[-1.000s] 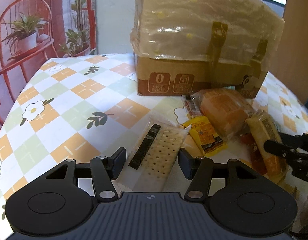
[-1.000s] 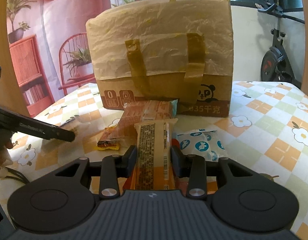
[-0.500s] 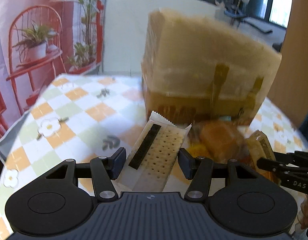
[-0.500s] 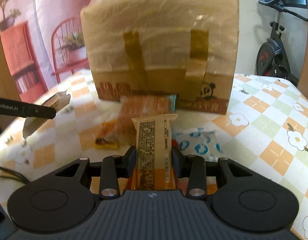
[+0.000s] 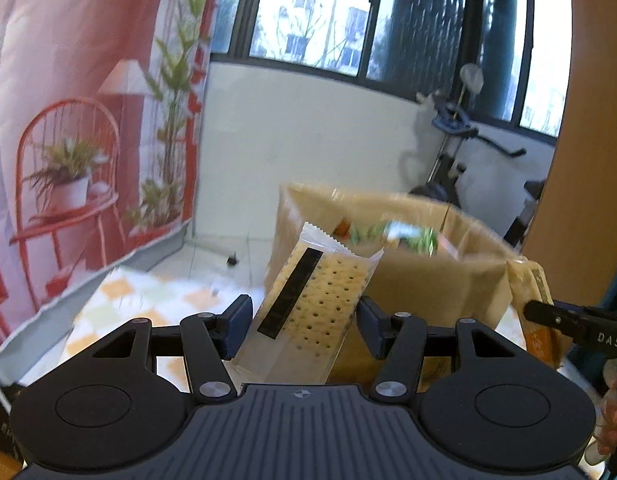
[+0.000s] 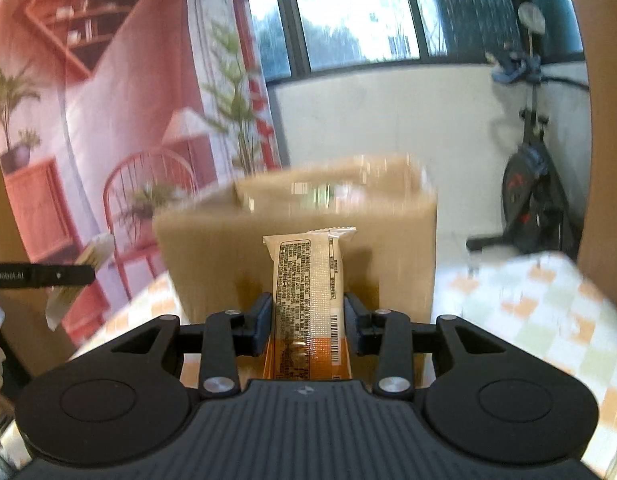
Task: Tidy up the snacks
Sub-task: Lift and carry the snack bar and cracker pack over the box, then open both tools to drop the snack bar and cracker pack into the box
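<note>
Before the box (image 5: pixel 428 280), cracker pack (image 5: pixel 312 304) clamped in left gripper (image 5: pixel 304 320)

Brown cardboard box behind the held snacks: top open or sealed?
Open. In the left wrist view the brown cardboard box has no lid across its top, and blurred green and white packets show inside its rim.

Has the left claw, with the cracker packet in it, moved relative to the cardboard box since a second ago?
Yes. The left claw has risen with the cracker packet: the cardboard box towered over it before, and its open top now shows.
</note>
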Motion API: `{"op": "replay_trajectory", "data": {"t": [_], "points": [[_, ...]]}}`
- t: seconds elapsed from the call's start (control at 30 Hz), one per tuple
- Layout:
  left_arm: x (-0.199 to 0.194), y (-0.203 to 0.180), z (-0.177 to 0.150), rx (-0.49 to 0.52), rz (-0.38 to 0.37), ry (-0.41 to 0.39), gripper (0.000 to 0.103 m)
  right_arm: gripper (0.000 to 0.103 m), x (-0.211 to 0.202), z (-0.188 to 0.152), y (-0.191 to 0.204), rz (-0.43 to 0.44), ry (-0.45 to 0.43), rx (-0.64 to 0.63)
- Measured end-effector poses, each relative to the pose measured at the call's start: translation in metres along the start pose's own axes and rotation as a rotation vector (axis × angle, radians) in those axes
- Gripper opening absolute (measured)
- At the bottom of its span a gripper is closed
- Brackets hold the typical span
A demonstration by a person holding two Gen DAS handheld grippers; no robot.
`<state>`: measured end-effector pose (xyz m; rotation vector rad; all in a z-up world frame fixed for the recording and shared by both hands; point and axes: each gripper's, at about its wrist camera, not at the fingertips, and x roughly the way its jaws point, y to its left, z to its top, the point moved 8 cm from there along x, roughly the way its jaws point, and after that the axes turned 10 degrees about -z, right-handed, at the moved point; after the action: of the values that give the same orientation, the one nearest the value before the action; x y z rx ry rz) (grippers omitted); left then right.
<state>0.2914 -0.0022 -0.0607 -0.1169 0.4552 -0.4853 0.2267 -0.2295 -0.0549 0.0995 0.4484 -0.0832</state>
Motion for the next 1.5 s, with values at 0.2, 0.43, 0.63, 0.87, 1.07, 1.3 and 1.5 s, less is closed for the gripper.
{"op": "replay_trajectory", "data": {"t": [0.2, 0.43, 0.63, 0.87, 1.07, 1.3, 1.5], "points": [[0.041, -0.017, 0.046, 0.007, -0.028, -0.028, 0.06, 0.039, 0.018, 0.058, 0.002, 0.01, -0.077, -0.012], [0.107, -0.026, 0.082, 0.004, -0.049, 0.005, 0.06, 0.039, 0.069, 0.096, 0.007, 0.017, -0.082, -0.018], [0.163, -0.014, 0.092, -0.036, -0.025, 0.086, 0.06, 0.039, 0.126, 0.112, 0.008, 0.039, -0.01, 0.052], [0.194, -0.002, 0.087, -0.044, -0.029, 0.162, 0.062, 0.04, 0.17, 0.114, 0.006, 0.037, 0.077, 0.094], [0.193, -0.005, 0.088, 0.007, -0.015, 0.161, 0.075, 0.054, 0.17, 0.113, 0.004, 0.056, 0.076, 0.09], [0.178, -0.016, 0.093, 0.046, -0.006, 0.146, 0.076, 0.054, 0.147, 0.122, 0.001, 0.024, 0.03, 0.068], [0.152, -0.023, 0.095, 0.086, 0.011, 0.126, 0.076, 0.054, 0.118, 0.121, -0.004, 0.004, 0.008, 0.07]]}}
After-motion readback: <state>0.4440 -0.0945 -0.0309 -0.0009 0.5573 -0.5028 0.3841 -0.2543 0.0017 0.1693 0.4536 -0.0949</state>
